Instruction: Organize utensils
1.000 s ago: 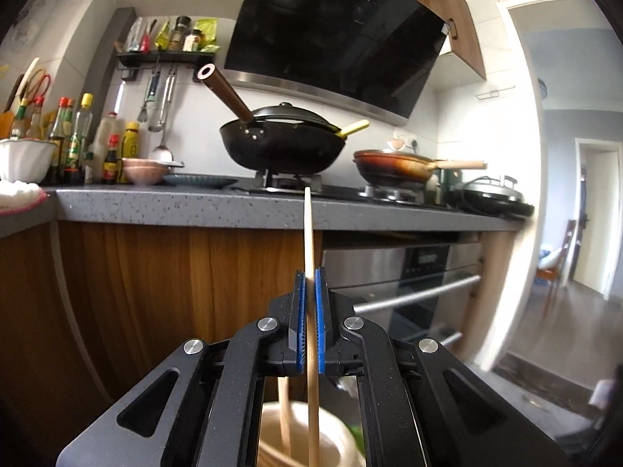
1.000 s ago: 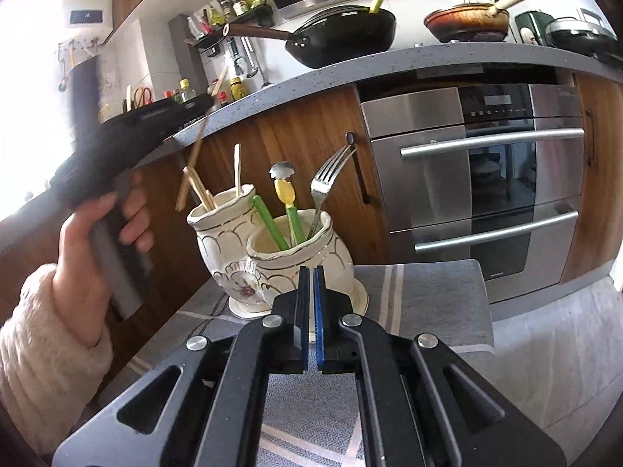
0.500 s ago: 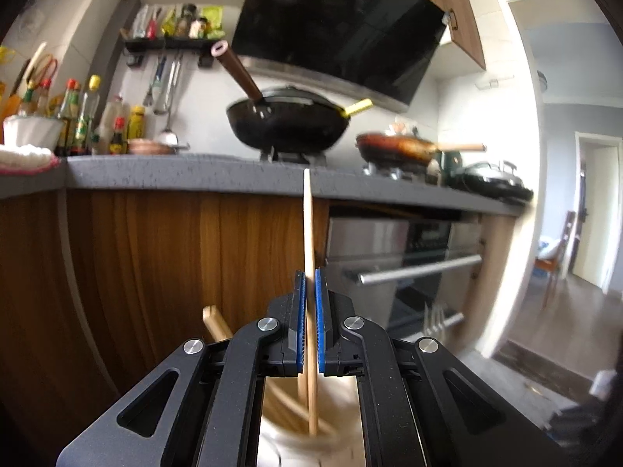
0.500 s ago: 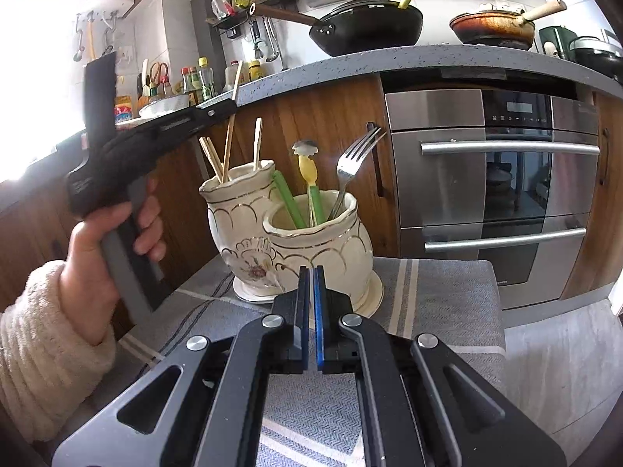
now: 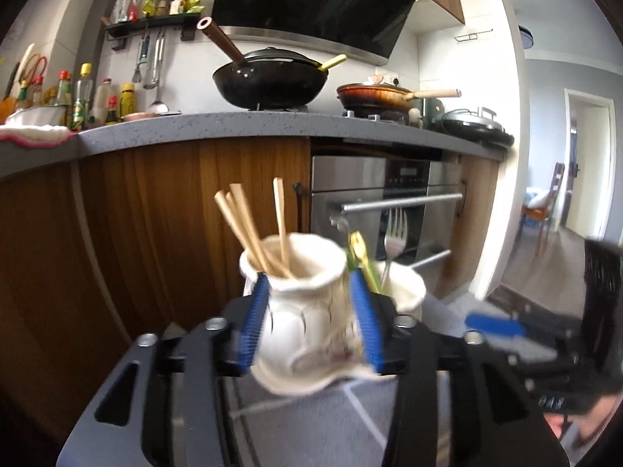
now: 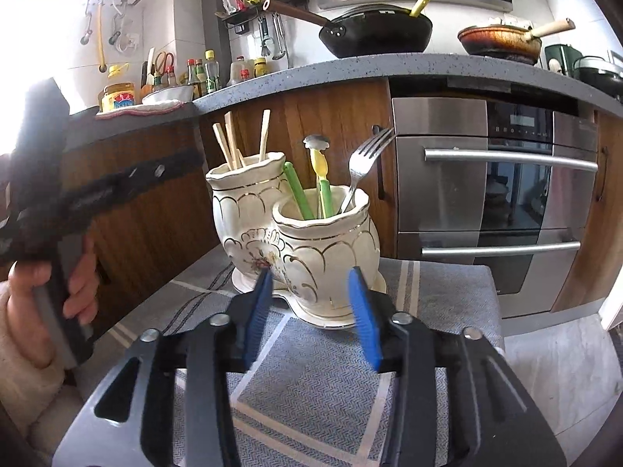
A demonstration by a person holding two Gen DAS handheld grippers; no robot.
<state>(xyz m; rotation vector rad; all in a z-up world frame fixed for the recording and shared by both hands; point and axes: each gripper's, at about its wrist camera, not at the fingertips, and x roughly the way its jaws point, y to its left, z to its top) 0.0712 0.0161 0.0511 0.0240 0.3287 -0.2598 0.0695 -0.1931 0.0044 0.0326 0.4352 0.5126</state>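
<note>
The four pale wooden chopsticks (image 6: 233,142) stand near-upright in the taller cream ceramic holder (image 6: 243,210) on the grey-clothed bench (image 6: 447,292), straight ahead of the left gripper (image 5: 309,321), nearer than the right gripper (image 6: 313,311), both fingers spread, empty.

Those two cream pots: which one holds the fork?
The shorter pot, nearer the right gripper. It holds the fork and green-handled utensils. The taller pot behind it holds only chopsticks.
</note>
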